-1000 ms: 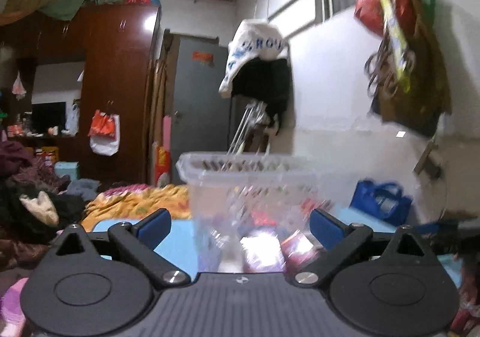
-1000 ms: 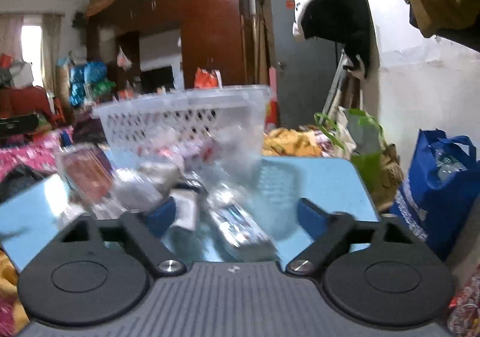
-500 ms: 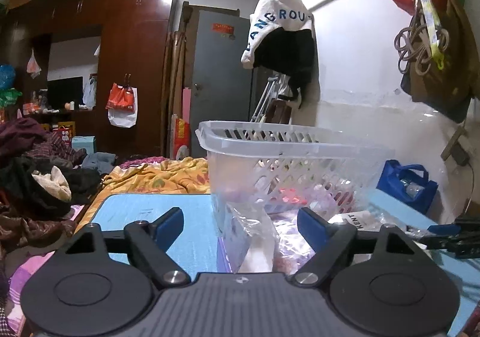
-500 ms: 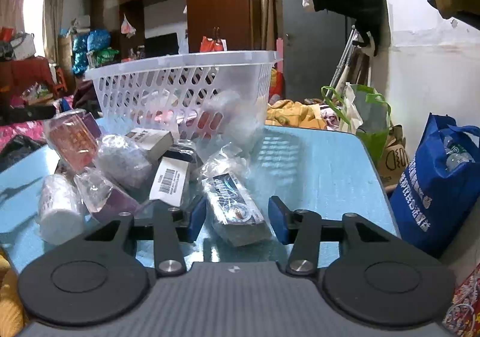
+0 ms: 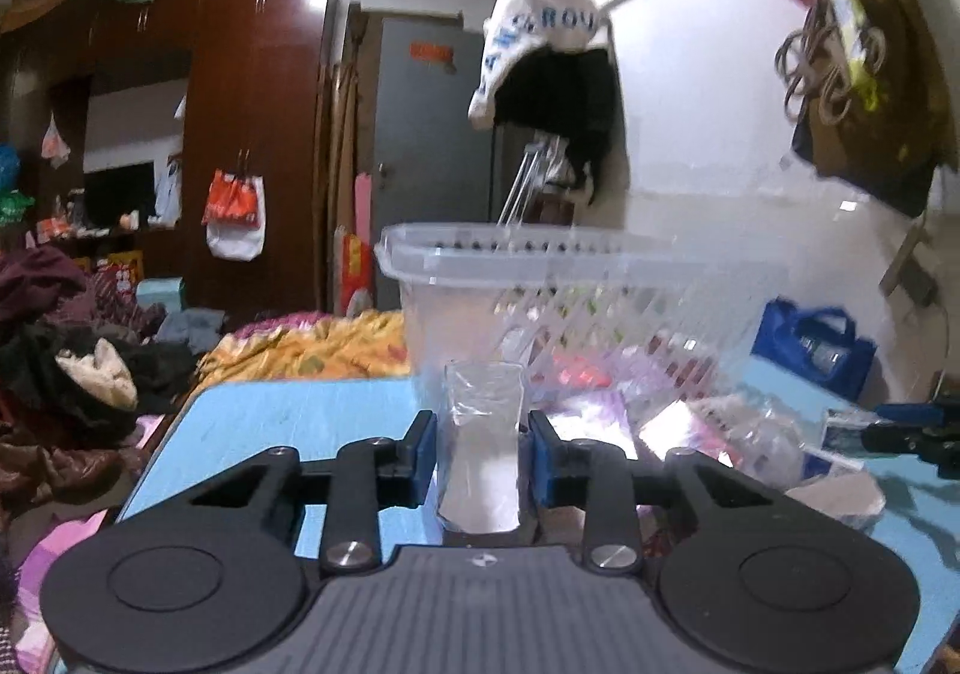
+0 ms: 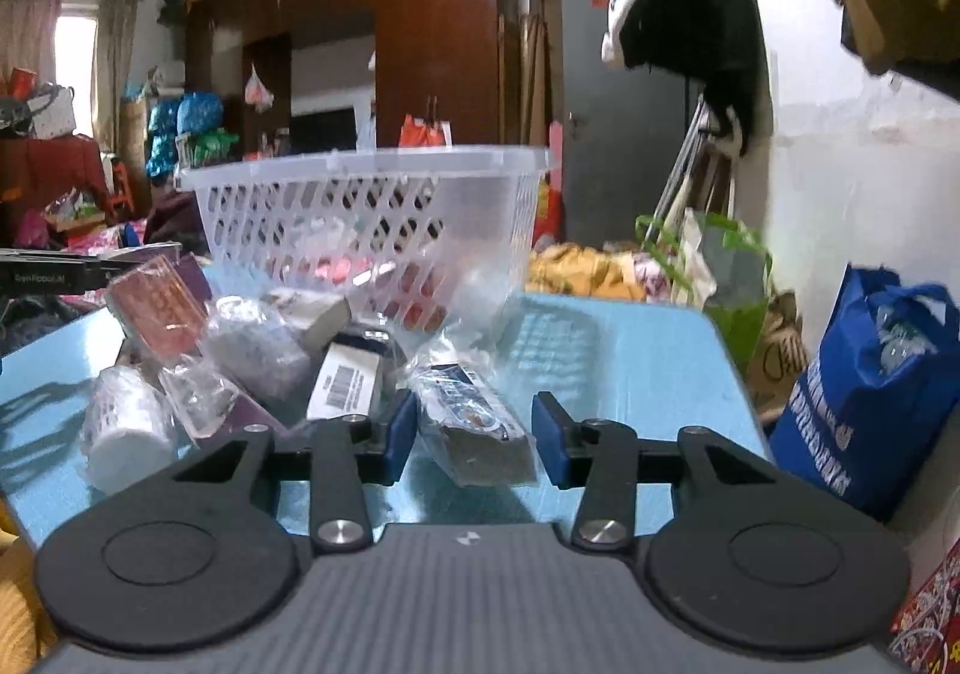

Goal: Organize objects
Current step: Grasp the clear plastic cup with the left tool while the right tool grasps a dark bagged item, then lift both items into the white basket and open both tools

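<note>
The left claw [image 5: 480, 455] pinched a clear-wrapped white roll [image 5: 483, 470], ready to lift into the basket [image 5: 456, 266], while the right claw [image 6: 474, 434] straddled, jaws spread, a wrapped toothpaste box [image 6: 474, 422].

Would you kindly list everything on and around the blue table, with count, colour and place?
White perforated plastic basket: one, on the far part of the table.
Light-blue table: one, under everything.
Clear-wrapped white packet: one, between the left jaws.
Dark wrapped toothpaste-like box: one, between the right jaws.
Barcoded white box: one, in the pile.
White wrapped roll: one, at the pile's left edge.
Blue tote bag: one, right of the table.
Left gripper: shut on the packet.
Right gripper: open.
</note>
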Tool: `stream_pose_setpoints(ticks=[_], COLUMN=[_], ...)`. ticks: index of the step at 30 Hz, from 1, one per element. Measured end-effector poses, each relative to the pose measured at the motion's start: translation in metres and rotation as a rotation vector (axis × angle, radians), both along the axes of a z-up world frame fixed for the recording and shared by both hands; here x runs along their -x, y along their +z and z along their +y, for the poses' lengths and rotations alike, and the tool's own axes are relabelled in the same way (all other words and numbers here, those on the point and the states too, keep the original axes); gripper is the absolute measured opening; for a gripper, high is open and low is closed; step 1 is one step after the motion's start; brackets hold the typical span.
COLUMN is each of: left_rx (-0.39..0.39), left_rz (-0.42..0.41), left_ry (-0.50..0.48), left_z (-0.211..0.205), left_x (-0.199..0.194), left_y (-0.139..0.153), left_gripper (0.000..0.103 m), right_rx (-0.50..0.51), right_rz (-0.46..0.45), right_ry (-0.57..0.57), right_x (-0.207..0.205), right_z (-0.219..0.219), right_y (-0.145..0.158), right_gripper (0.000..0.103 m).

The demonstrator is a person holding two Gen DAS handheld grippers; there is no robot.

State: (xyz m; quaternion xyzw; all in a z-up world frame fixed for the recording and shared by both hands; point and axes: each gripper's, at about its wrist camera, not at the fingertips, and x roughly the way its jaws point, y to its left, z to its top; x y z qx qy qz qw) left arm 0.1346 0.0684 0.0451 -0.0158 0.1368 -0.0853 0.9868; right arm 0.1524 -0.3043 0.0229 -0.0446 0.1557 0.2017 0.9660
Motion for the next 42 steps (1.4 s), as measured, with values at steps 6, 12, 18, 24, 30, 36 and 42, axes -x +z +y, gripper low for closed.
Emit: stream_pose_setpoints(ticks=[6,12,18,24,30,36,42], left_rx=[0.030,0.042,0.034,0.030,0.032,0.082,0.063], left_rz=[-0.042,-0.080,-0.078,-0.073,-0.092,-0.174,-0.028], left_ry=[-0.006,-0.003,-0.011,0.003,0.013,-0.027,-0.092], left_z=[0.001,0.002,0.000,0.000,0.001,0.001,-0.020], left_x=[0.005,0.010,0.009,0.008,0.011,0.011,-0.083], left_y=[0.001,0.001,0.001,0.000,0.002,0.060,0.115], left_gripper=[0.036,0.036,0.036,0.036,0.036,0.036,0.036], right_rx=[-0.020,-0.025,-0.039,-0.049,-0.101,-0.222,-0.161], right_rz=[-0.063,-0.080,-0.089,-0.131,-0.110,-0.097,-0.079], right_ry=[0.000,-0.005,-0.013,-0.053,-0.052,0.044,0.056], right_x=[0.007,0.008,0.009,0.015,0.010,0.002,-0.068], right_z=[-0.001,0.000,-0.002,-0.002,-0.009,-0.005,0.051], right_y=[0.001,0.002,0.001,0.001,0.006,0.053,0.129], right_gripper=[0.045,0.045,0.045,0.044,0.045,0.044,0.044])
